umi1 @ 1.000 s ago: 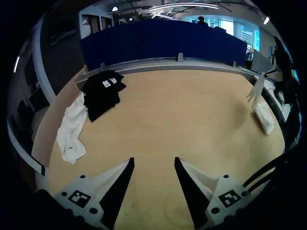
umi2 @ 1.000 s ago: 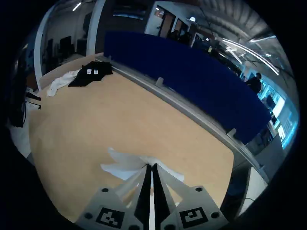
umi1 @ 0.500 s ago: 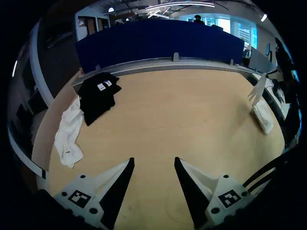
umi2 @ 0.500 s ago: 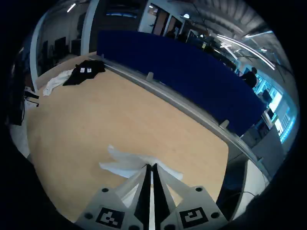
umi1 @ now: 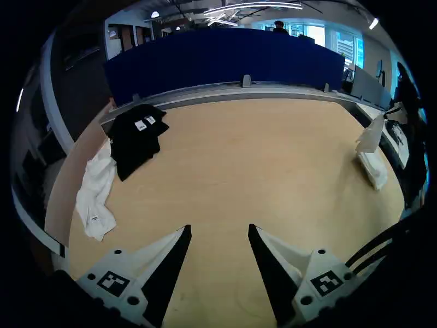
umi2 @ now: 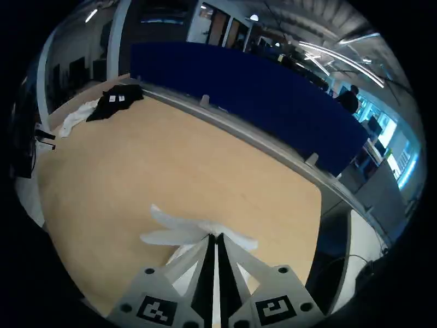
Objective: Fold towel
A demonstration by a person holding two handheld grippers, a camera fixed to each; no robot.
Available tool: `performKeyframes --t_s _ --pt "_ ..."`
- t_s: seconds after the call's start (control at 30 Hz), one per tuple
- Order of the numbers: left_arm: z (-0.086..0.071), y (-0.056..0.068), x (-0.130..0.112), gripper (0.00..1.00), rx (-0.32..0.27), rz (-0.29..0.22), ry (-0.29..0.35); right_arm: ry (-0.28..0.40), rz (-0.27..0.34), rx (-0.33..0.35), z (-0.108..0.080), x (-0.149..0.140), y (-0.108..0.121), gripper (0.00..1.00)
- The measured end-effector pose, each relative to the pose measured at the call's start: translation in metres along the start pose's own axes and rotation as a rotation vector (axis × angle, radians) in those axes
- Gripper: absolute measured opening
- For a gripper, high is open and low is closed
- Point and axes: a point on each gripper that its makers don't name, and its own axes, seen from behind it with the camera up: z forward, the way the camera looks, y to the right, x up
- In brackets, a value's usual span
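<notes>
Counter [umi1: 257, 164]: broad, with a light wood-grain top. A grey rail [umi1: 218, 93] with small upright brackets ran along its far edge. Directly behind the rail stood a long dark-blue partition screen [umi1: 218, 54]. Beyond it lay an open-plan office with dark walls and a pale column [umi2: 113, 49]. Linear strip lights [umi1: 251, 6] crossed the ceiling. Bright windows [umi1: 346, 46] glowed blue-white at the far right.

Towel [umi1: 375, 168] and garment [umi1: 134, 140] lie well apart on table [umi1: 246, 164].
</notes>
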Motion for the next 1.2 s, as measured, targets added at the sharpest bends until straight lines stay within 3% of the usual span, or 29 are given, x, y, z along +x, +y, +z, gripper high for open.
performKeyframes --t_s 0.5,1.2 --pt "-0.003 0.008 -0.001 0.77 -0.017 0.026 0.0 -0.066 0.076 -0.047 -0.018 -0.067 -0.001 0.03" --pt "-0.011 0.008 -0.004 0.76 -0.015 0.04 0.003 -0.158 0.134 -0.097 -0.012 -0.138 0.001 0.03"
